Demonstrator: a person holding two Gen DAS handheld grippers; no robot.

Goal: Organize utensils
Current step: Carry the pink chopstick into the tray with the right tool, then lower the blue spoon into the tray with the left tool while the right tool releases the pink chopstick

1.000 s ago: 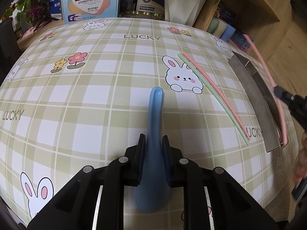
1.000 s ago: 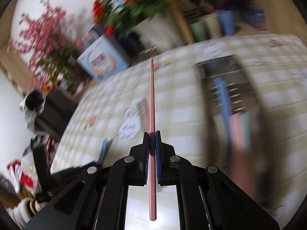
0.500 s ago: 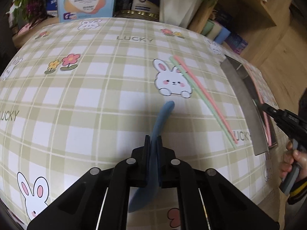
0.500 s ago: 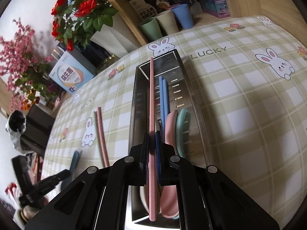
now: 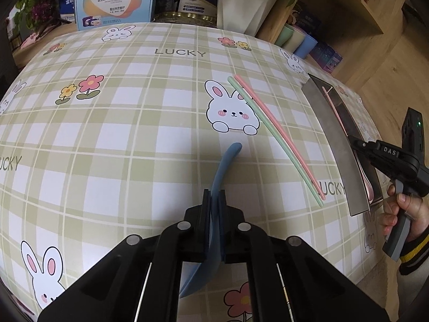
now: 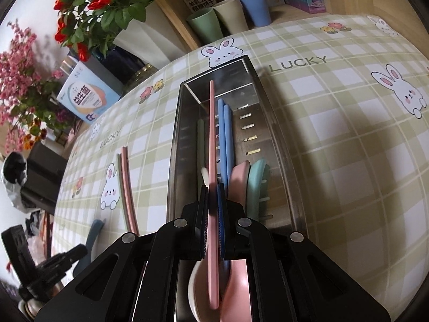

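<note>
Since a second ago, my left gripper [image 5: 214, 197] has closed its jaws onto the blue plastic spoon [image 5: 224, 165], which then lay flat between open pads and now stands on edge, its handle tip swung toward the printed rabbit. My right gripper [image 6: 213, 191] has meanwhile travelled from above the tablecloth to over the stainless-steel utensil tray [image 6: 268, 123], carrying the pink plastic chopstick [image 6: 212, 139] with it.

Left wrist view: the jaws are together, clamped on the spoon's neck; the bowl end hangs below the fingers, near the camera. On the green-and-white checked tablecloth [image 5: 112, 145] a second pink chopstick [image 5: 278, 131] and a pale green chopstick [image 5: 270, 136] lie side by side and touching, between the rabbit and the tray's near wall. At the right edge, my right hand [image 5: 405, 214] grips the handle of the other tool (only its rear shows here).

Right wrist view: the jaws are pressed onto the pink chopstick, which runs lengthwise over the tray, its far tip near the tray's far end wall. Whether that tip touches the metal I cannot tell. Inside the tray lie two blue chopsticks [image 6: 225, 131], a green chopstick [image 6: 200, 139], a pink spoon [image 6: 238, 177], a mint-green spoon [image 6: 256, 179] and a white spoon [image 6: 205, 174].
</note>
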